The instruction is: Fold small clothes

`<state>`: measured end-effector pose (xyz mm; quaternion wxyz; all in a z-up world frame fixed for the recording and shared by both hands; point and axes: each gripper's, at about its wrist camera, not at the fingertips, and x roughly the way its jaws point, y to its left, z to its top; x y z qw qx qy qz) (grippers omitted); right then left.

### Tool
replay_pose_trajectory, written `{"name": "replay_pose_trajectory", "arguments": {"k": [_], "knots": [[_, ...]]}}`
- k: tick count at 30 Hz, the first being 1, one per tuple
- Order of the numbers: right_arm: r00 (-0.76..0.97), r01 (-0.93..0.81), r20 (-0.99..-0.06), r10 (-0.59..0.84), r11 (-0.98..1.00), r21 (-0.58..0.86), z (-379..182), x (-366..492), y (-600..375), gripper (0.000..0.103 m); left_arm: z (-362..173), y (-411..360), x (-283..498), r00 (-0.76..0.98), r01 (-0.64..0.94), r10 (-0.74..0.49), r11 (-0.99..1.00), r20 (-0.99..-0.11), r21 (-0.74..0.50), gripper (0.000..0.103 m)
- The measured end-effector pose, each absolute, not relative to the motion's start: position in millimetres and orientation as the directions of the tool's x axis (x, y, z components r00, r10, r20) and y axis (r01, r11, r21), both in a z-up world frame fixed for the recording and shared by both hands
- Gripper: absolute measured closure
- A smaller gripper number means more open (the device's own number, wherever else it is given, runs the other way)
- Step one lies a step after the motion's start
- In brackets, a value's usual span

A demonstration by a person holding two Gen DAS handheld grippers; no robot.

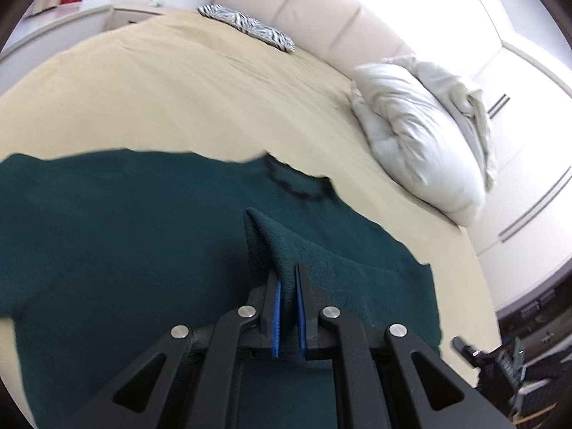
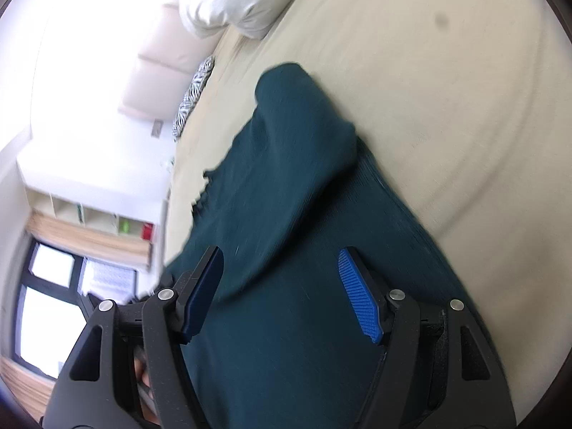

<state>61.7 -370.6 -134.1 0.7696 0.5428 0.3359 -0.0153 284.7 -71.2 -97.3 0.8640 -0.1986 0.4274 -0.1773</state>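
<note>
A dark teal knitted garment (image 1: 143, 221) lies spread on the beige bed sheet (image 1: 178, 89). My left gripper (image 1: 288, 273) is shut on a raised fold of the teal garment, which stands up in a peak between its blue pads. In the right wrist view the same teal garment (image 2: 286, 196) stretches away from me, one part folded over on top. My right gripper (image 2: 280, 261) hovers over it, open, its blue pads (image 2: 359, 296) wide apart with only flat cloth below them.
A white pillow (image 1: 422, 136) lies at the right of the bed, and a zebra-striped cushion (image 1: 250, 28) rests against the padded headboard (image 1: 321, 10). White shelves (image 2: 93, 211) and a window (image 2: 46, 304) stand beyond the bed's far side. The bed's edge runs right of the garment.
</note>
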Motion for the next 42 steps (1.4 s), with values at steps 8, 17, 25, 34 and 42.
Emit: {"name": "replay_pose_trajectory", "arguments": {"k": [8, 17, 25, 34, 42], "knots": [[0.802, 0.416, -0.508, 0.314, 0.317, 0.852, -149, 106, -397, 0.043, -128, -65, 290, 0.561, 0.109, -0.432, 0.884, -0.706, -0.455, 0.095], [0.831, 0.443, -0.519, 0.198, 0.327, 0.834, -149, 77, -419, 0.056, -139, -64, 292, 0.581, 0.115, -0.422, 0.889, -0.695, -0.444, 0.095], [0.776, 0.475, -0.63, 0.028, 0.631, 0.613, -75, 96, -425, 0.053, -151, -52, 286, 0.601, 0.124, -0.471, 0.853, -0.646, -0.507, 0.093], [0.632, 0.473, -0.775, 0.033, 0.775, 0.418, -114, 198, -433, 0.062, -151, -52, 283, 0.621, 0.143, -0.469, 0.856, -0.629, -0.497, 0.094], [0.623, 0.427, -0.782, -0.018, 0.845, 0.321, -115, 209, -423, 0.097, -139, -58, 282, 0.638, 0.146, -0.441, 0.875, -0.632, -0.462, 0.095]]}}
